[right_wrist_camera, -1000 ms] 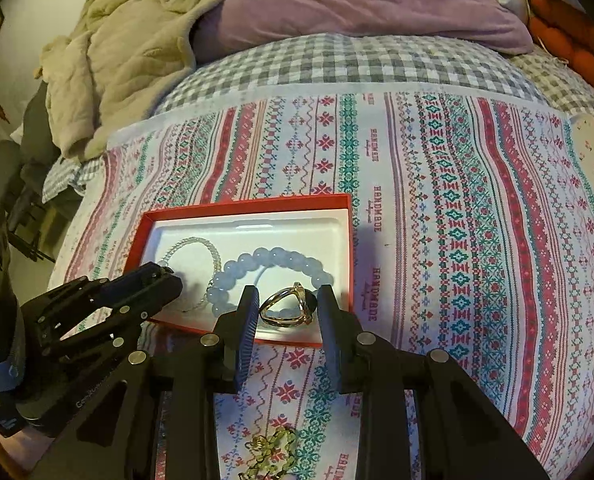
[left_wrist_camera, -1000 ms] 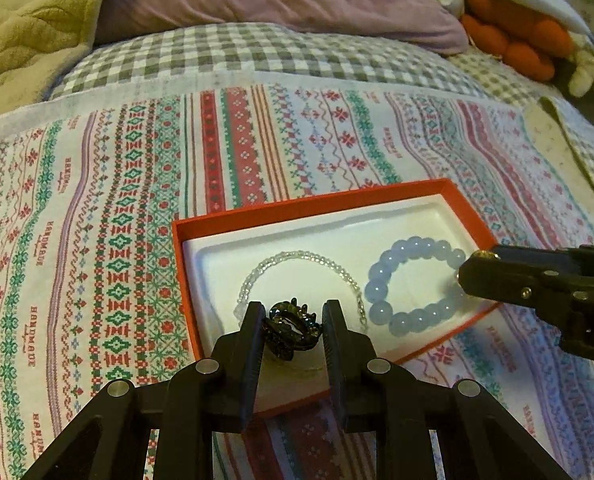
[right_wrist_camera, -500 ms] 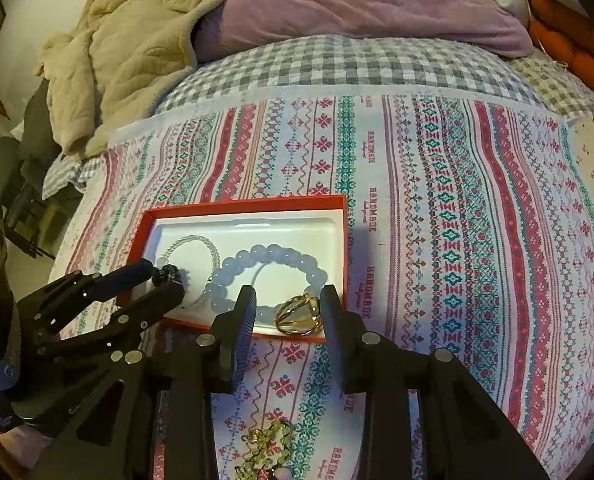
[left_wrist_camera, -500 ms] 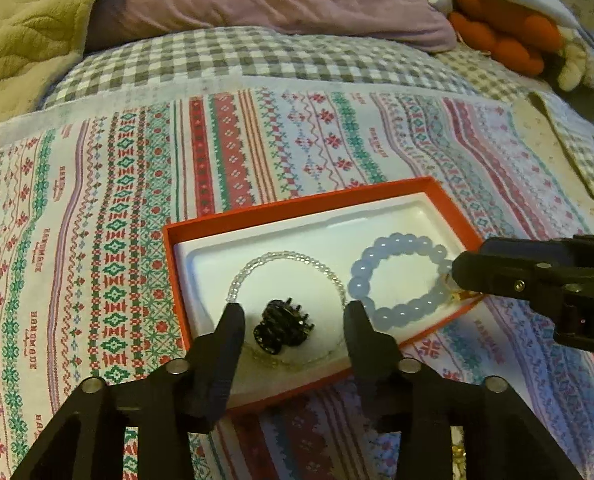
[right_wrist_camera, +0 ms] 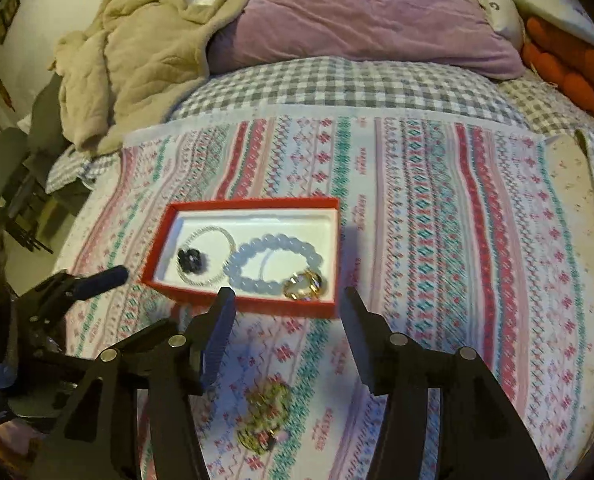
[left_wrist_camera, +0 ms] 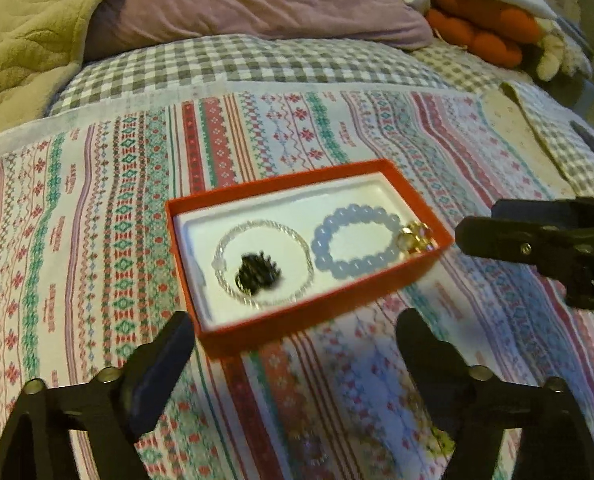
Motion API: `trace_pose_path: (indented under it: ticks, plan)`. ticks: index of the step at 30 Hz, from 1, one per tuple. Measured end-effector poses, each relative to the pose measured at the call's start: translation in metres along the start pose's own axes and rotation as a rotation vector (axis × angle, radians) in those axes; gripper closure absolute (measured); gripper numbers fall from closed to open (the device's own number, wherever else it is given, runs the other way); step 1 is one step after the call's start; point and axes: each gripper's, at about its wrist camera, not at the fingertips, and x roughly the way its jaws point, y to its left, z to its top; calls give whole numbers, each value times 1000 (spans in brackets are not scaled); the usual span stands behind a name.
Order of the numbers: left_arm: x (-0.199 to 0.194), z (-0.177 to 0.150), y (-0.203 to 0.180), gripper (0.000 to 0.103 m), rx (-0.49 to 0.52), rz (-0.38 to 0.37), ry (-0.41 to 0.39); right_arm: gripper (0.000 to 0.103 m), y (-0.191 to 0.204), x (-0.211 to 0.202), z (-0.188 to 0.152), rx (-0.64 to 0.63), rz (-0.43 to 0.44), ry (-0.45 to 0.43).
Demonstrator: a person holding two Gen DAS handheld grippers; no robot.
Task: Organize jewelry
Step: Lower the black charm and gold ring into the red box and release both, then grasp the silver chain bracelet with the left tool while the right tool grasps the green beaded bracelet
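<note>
Left tongs (left_wrist_camera: 297,344): jaws just opened wide, empty. Right tongs (right_wrist_camera: 287,312): jaws just parted, empty. Red jewelry box (right_wrist_camera: 169,224) on the bed, just ahead of both, holds: black claw clip (left_wrist_camera: 255,274) inside clear bead bracelet (left_wrist_camera: 297,236); pale blue bead bracelet (left_wrist_camera: 333,270); gold ring (right_wrist_camera: 303,284). All likely light, slippery; bracelets best pinched across the beads. Loose gold-green jewelry (right_wrist_camera: 265,416) lies outside the box on the patterned cloth.
</note>
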Motion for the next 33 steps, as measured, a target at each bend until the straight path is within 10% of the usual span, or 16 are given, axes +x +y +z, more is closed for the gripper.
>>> trace_pose_path:
  ticks: [15, 33]
  plan:
    - [-2, -52, 2, 7, -29, 74, 148, 19, -5, -12, -51, -22, -125, 63]
    - [0, -111, 19, 7, -25, 99, 179, 16, 13, 17, -121, -162, -155, 173]
